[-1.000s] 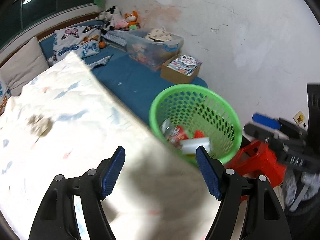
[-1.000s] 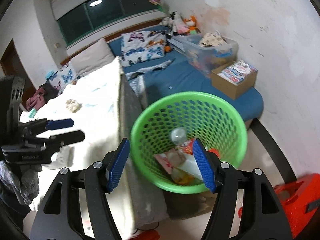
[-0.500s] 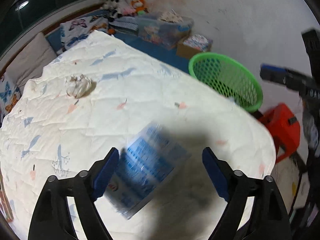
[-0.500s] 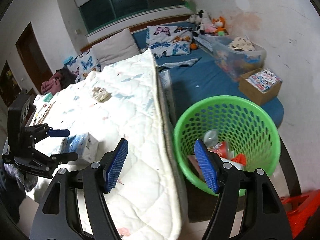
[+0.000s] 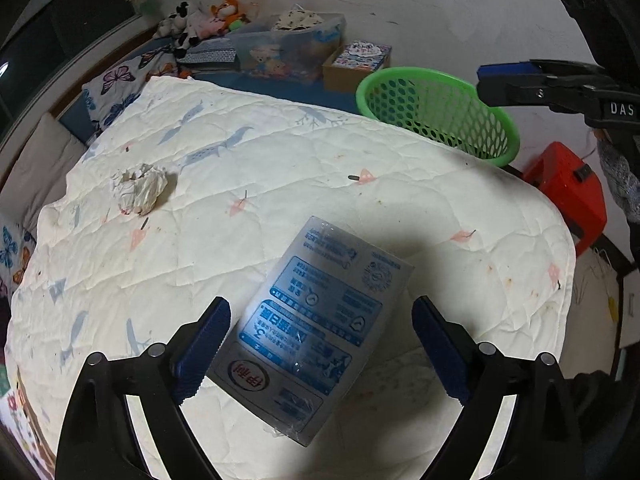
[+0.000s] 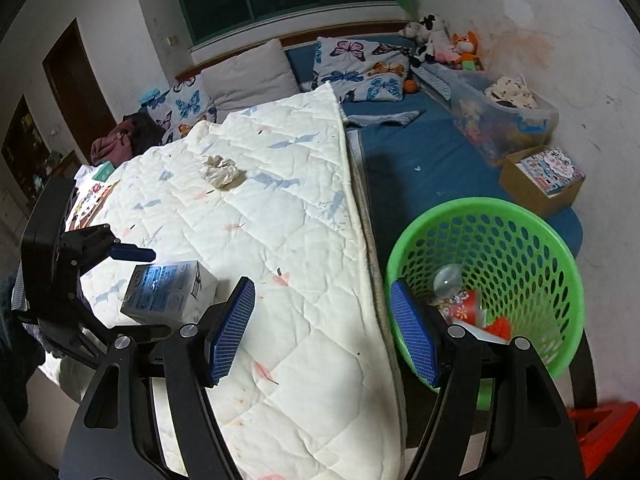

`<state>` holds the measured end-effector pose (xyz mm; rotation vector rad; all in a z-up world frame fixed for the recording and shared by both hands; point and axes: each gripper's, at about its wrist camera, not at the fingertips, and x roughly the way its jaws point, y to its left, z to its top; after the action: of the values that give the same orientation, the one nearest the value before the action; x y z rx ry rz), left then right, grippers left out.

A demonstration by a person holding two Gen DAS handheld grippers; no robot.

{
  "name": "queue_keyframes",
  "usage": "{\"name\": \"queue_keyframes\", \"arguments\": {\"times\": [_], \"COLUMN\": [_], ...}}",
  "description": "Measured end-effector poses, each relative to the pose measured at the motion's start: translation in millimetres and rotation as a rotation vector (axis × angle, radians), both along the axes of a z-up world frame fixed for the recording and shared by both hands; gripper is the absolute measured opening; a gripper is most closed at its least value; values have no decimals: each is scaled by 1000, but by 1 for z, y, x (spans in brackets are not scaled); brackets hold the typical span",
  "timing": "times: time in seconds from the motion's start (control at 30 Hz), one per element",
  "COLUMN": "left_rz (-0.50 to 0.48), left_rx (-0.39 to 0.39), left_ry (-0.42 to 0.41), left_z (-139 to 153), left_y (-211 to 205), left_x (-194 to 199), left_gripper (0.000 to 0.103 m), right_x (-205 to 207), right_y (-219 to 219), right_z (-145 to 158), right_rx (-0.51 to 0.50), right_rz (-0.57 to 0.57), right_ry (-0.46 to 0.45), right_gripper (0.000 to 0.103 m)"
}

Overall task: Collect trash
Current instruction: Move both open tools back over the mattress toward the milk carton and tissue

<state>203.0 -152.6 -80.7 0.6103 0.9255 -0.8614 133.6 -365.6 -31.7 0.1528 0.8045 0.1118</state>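
A blue and white carton (image 5: 308,328) lies on the white quilt (image 5: 280,168). My left gripper (image 5: 320,344) is open, its fingers on either side of the carton's near end, not closed on it. The carton (image 6: 168,294) and left gripper (image 6: 120,276) also show in the right wrist view. A crumpled paper wad (image 5: 140,188) lies farther back on the quilt, also seen in the right wrist view (image 6: 220,172). My right gripper (image 6: 324,332) is open and empty above the quilt's edge, beside the green basket (image 6: 532,216), which holds trash. The basket also shows in the left wrist view (image 5: 492,120).
A red stool (image 5: 568,196) stands by the basket. On the blue mattress (image 6: 420,148) sit a clear storage bin (image 6: 504,120), a cardboard box (image 6: 540,180), butterfly pillows (image 6: 360,68) and stuffed toys (image 6: 444,44). The white wall runs along the right.
My left gripper swung from the basket to over the quilt and came down around the carton. My right gripper pulled back from over the basket toward the quilt's edge.
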Motion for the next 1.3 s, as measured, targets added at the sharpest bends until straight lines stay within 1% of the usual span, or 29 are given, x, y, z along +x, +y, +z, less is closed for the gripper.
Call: {"name": "queue_keyframes", "arguments": {"times": [0.1, 0.23, 0.37, 0.57, 0.67, 0.77, 0.83, 0.93, 1.03, 1.2, 1.3], "left_rz": [-28, -47, -67, -85, -81, -64, -49, -10, 26, 117, 175], "left_rx": [20, 33, 27, 39, 23, -11, -32, -66, -71, -94, -107], "left_ry": [-6, 10, 43, 77, 90, 93, 98, 105, 68, 52, 45], "left_z": [-4, -8, -10, -22, -26, -26, -23, -16, -7, 8, 19], "left_y": [-1, -2, -3, -7, -5, 0, 4, 13, 23, 47, 66], "left_x": [0, 6, 11, 17, 17, 17, 16, 13, 3, -4, -7], "left_gripper": [90, 90, 90, 90, 88, 83, 73, 67, 64, 64, 64], "right_x": [3, 8, 12, 19, 24, 30, 35, 44, 55, 80, 102], "right_y": [2, 5, 8, 12, 14, 16, 18, 26, 35, 60, 81], "right_z": [-2, -2, -4, -7, -8, -9, -9, -9, -9, -8, -10], "right_rx": [2, -3, -7, -8, -15, -17, -17, -22, -25, -27, -13], "right_rz": [5, 14, 20, 30, 36, 44, 51, 68, 92, 149, 193], "right_ry": [4, 11, 19, 32, 38, 44, 46, 46, 47, 42, 51], "right_gripper": [71, 71, 71, 71, 71, 71, 71, 71, 71, 71, 71]}}
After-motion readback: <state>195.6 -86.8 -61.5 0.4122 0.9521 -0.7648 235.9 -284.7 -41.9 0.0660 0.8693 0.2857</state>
